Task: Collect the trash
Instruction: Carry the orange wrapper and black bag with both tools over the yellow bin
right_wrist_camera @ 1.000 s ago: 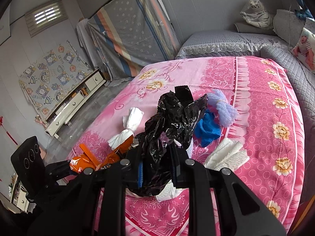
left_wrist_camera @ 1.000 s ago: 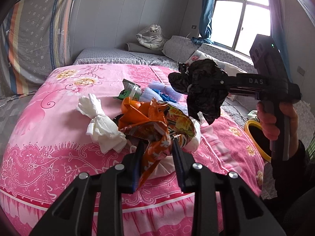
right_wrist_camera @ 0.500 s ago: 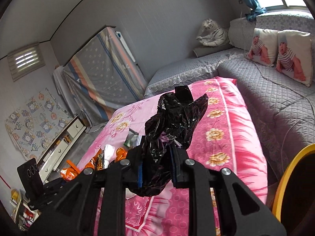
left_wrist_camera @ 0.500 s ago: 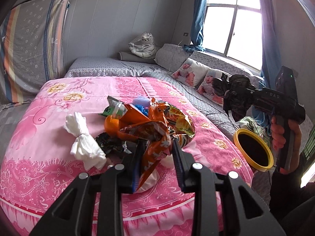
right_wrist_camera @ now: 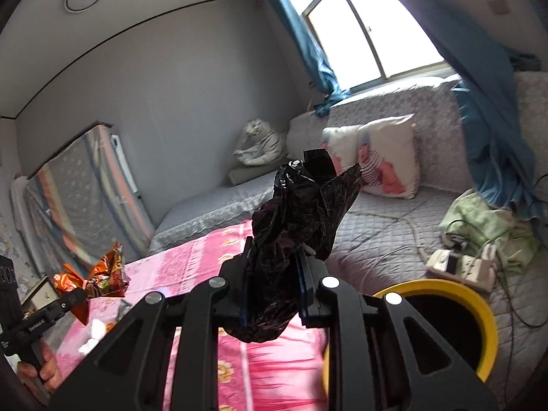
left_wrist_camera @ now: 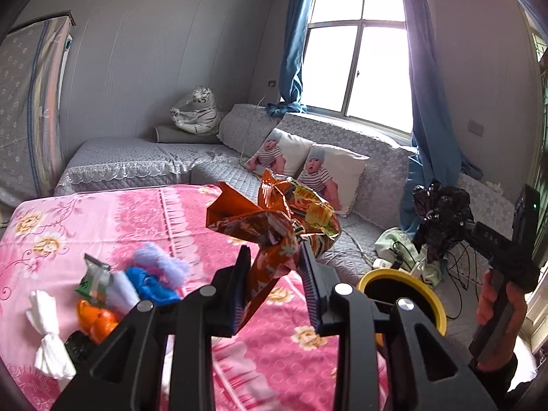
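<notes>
A: Starting at the left, what have we left on the pink bedspread (left_wrist_camera: pixel 144 219)?

B: A twisted white tissue (left_wrist_camera: pixel 49 339), an orange scrap (left_wrist_camera: pixel 97 320), a small green packet (left_wrist_camera: pixel 92 277), and blue (left_wrist_camera: pixel 150 286) and lilac fluff (left_wrist_camera: pixel 159 262) bunched together. Those are not collected yet

A: And in the middle?

B: Our left gripper (left_wrist_camera: pixel 275 284) is pinching the orange snack wrapper (left_wrist_camera: pixel 274 219) between its pads, clear above the bed. The wrapper stands up crumpled out of the jaws, so the hold looks sound

A: Then the right side?

B: Our right gripper (right_wrist_camera: pixel 272 286) is clamped on the crumpled black plastic bag (right_wrist_camera: pixel 301 212). The yellow-rimmed bin (right_wrist_camera: pixel 479 311) sits just beside the bed edge, low and to the right, its mouth open towards us

A: So which step are we in?

B: We judge it the carry: both pieces lifted, neither over the bin mouth yet

A: What does the next move ask of us?

B: Bring the black bag over the dark opening first, since it is nearer, point the jaws down and spread them. Light plastic may cling or drift, so we should let go low inside the rim, then follow with the wrapper
</notes>
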